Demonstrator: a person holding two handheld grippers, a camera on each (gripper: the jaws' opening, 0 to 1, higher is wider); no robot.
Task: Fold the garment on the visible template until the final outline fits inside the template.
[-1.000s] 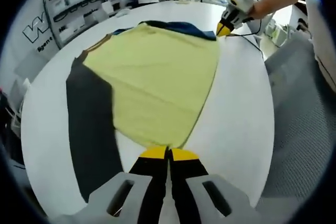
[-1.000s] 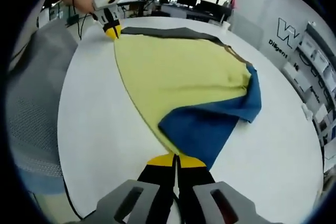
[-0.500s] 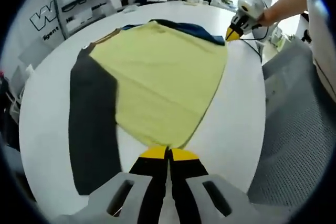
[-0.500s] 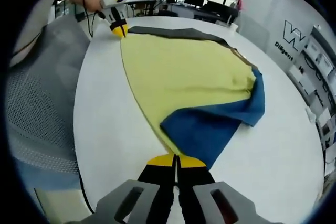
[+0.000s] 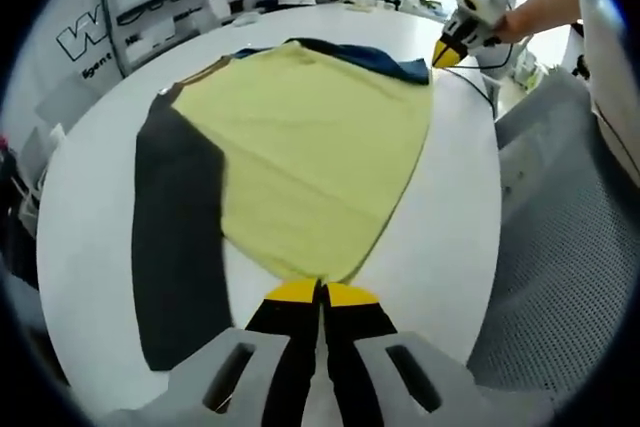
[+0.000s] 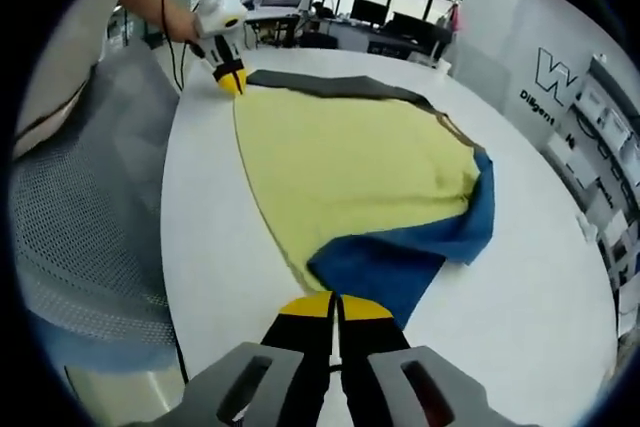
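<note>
You had the pale yellow knit garment with one dark grey sleeve and one blue sleeve [image 5: 300,157] spread flat on the round white table [image 5: 450,247], its nearest edge lying along the side of the table closest to you. No outlined template could be made out on the table around the garment, so how close the outline was to fitting I could not judge.

Your left gripper [image 5: 321,293] was closed on the garment's corner beside the dark grey sleeve [image 5: 175,237], its yellow tips pinched together on the fabric edge. Your right gripper [image 6: 336,305] was closed on the opposite corner of that same edge, where the blue sleeve [image 6: 400,257] lay folded over onto the yellow body.

Judging by that pairing, you were at the start of a fold, with both near corners held. The next move seemed to call for lifting both corners together and carrying them across the yellow body toward its far edge, keeping the held edge taut and level. The loose blue sleeve looked likely to drag or bunch.
</note>
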